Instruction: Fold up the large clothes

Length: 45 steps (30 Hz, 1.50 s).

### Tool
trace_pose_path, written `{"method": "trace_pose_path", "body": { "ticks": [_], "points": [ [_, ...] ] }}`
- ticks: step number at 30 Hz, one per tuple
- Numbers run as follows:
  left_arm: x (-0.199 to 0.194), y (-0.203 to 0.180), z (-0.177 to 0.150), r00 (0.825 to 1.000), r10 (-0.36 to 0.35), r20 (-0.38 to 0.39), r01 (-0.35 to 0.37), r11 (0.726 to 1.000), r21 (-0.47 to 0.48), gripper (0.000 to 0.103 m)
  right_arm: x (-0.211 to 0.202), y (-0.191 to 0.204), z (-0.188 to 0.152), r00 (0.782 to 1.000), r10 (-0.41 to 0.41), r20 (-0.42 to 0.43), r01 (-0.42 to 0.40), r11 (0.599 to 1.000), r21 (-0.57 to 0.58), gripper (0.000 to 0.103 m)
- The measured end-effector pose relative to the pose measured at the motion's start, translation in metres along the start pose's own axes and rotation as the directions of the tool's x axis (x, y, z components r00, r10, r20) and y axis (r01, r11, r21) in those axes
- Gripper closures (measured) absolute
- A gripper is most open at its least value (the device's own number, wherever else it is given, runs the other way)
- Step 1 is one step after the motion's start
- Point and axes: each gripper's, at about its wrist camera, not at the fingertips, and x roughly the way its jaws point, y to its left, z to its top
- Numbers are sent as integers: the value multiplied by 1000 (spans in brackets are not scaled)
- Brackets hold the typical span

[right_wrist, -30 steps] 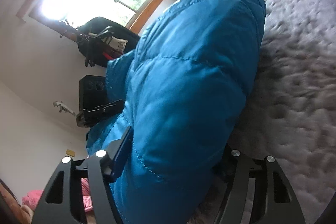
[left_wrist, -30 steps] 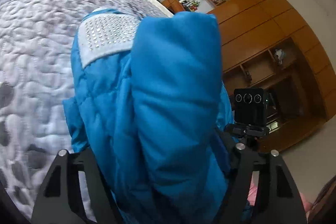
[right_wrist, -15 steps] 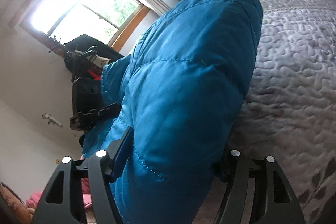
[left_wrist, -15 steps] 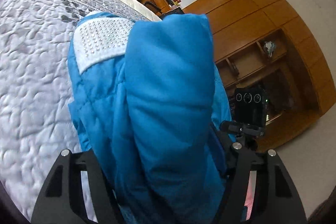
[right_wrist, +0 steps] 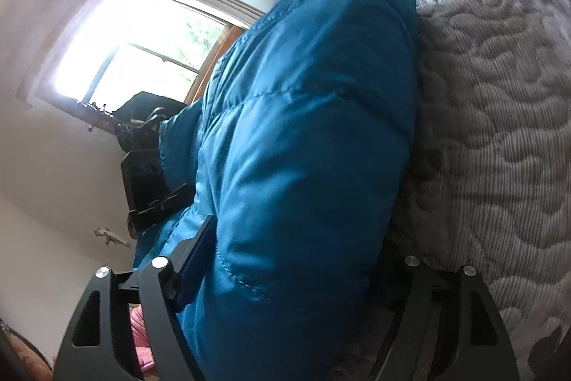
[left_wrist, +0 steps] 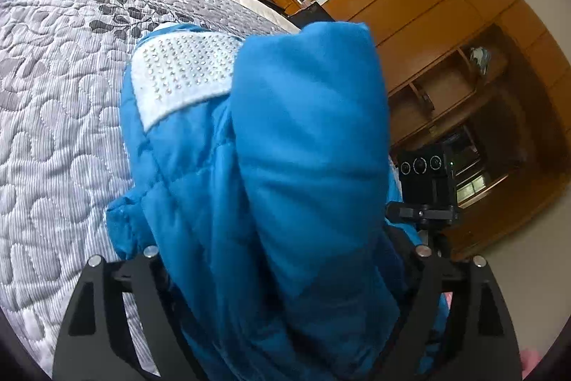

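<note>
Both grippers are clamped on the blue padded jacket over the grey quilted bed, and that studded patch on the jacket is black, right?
Not quite: the studded patch is white, as the left wrist view shows. The rest holds: both grippers grip the blue padded jacket over the grey quilted bed.

My left hand-held gripper [left_wrist: 285,302] clamps bunched blue padded jacket [left_wrist: 285,166]; studded white patch [left_wrist: 178,74] faces up; grey quilted bed [left_wrist: 53,95] beneath.

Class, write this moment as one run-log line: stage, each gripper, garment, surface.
stage: carrying mid-fold | left gripper: shut on blue padded jacket | right gripper: shut on same jacket | surface: grey quilted bedspread beside jacket
</note>
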Motion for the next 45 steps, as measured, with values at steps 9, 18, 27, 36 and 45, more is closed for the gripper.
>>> {"method": "trace_pose_path", "body": {
  "ticks": [9, 18, 27, 36, 45],
  "points": [
    [-26, -19, -19, 996, 86, 17, -86, 995, -43, 15, -10, 33, -13, 982, -188, 33, 189, 981, -34, 9],
    [-82, -70, -41, 977, 182, 114, -186, 982, 29, 13, -33, 65, -46, 950, -306, 54, 310, 948, -69, 9],
    [-95, -102, -77, 952, 289, 98, -297, 951, 82, 12, -35, 92, -92, 924, -377, 67, 382, 918, -106, 9],
    [-90, -70, -98, 945, 322, 57, -324, 946, 30, 12, -27, 97, -119, 916, -398, 55, 402, 909, -110, 9],
    [-77, -36, -115, 954, 299, 5, -299, 954, -20, 10, -13, 90, -112, 902, -430, 45, 432, 893, -124, 6]
  ]
}}
